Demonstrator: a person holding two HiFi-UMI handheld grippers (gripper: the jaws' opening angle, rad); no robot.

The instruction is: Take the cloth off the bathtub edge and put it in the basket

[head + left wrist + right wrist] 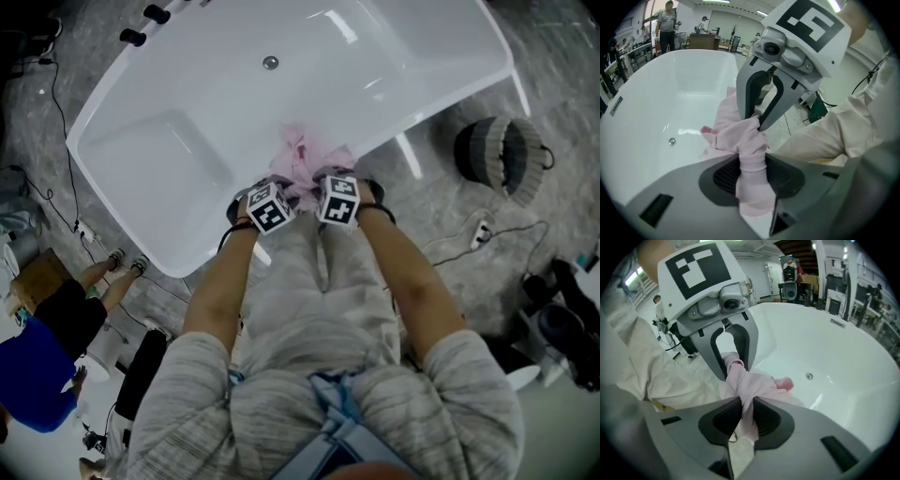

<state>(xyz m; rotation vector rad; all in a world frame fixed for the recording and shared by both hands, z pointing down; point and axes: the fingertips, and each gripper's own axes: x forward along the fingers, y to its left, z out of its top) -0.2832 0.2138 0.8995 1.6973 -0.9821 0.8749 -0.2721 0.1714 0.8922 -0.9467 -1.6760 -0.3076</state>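
Observation:
A pink cloth (305, 155) lies bunched over the near rim of the white bathtub (187, 112). My left gripper (281, 185) and right gripper (328, 181) meet at it side by side. In the left gripper view the jaws of my left gripper (751, 164) pinch a fold of the cloth (736, 133), and the right gripper (757, 119) bites it just beyond. In the right gripper view my right gripper (746, 408) is shut tight on the cloth (759, 383), with the left gripper (733, 364) clamped on the same bunch. A dark striped basket (502, 157) stands on the floor to the right of the tub.
The tub has a drain (270, 63) and black tap knobs (141, 26) at its far left end. Cables and a power strip (481, 230) lie on the grey floor near the basket. A person in blue (47, 347) stands at the lower left.

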